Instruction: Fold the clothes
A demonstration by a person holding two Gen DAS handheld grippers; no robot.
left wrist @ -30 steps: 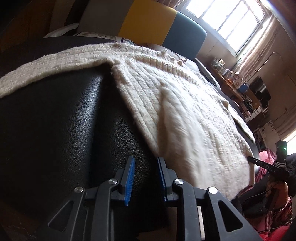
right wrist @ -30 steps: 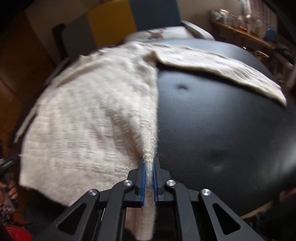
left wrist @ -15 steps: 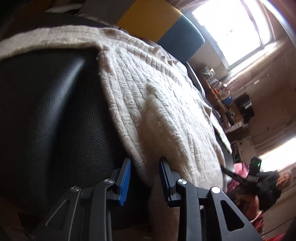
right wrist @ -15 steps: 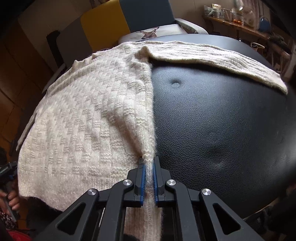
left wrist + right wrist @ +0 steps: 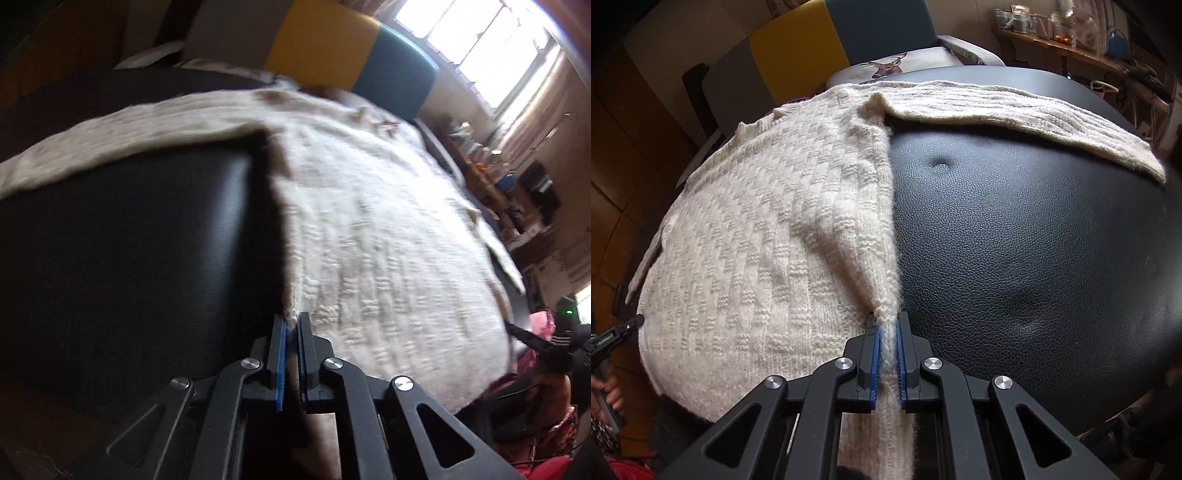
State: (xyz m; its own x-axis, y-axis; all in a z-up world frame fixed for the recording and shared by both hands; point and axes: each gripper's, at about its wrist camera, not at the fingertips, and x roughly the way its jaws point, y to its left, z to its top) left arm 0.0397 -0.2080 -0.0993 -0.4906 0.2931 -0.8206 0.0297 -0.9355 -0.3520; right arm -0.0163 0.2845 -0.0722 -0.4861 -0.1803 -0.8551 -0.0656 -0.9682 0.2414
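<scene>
- Both hand-held grippers are closed on the bottom hem of the cream knitted sweater (image 5: 768, 236): the right gripper (image 5: 886, 343) pinches the hem corner on its own side, and the left gripper (image 5: 291, 339) pinches the opposite hem corner, with a thin bit of knit between its blue pads.
- From each gripper the sweater lies forward, flat on the black leather cushion (image 5: 1015, 240). Its long axis runs from the hem at the grippers away to the collar near the yellow and blue chair back (image 5: 827, 40).
- In the right wrist view the body of the sweater spreads to the left of the pinched side edge, and bare leather is on the right. In the left wrist view it is the mirror: knit on the right, leather on the left.
- One sleeve (image 5: 1015, 107) stretches sideways at the far end, across the cushion to the right, well apart from the right gripper. The other sleeve (image 5: 122, 144) does the same toward the left.
- Judgement: the two grippers seem equally near to the hem, so the coming move is probably to carry the hem forward, along the long axis, toward the collar. The left wrist view is blurred, so the exact depth of that pinch cannot be told.
</scene>
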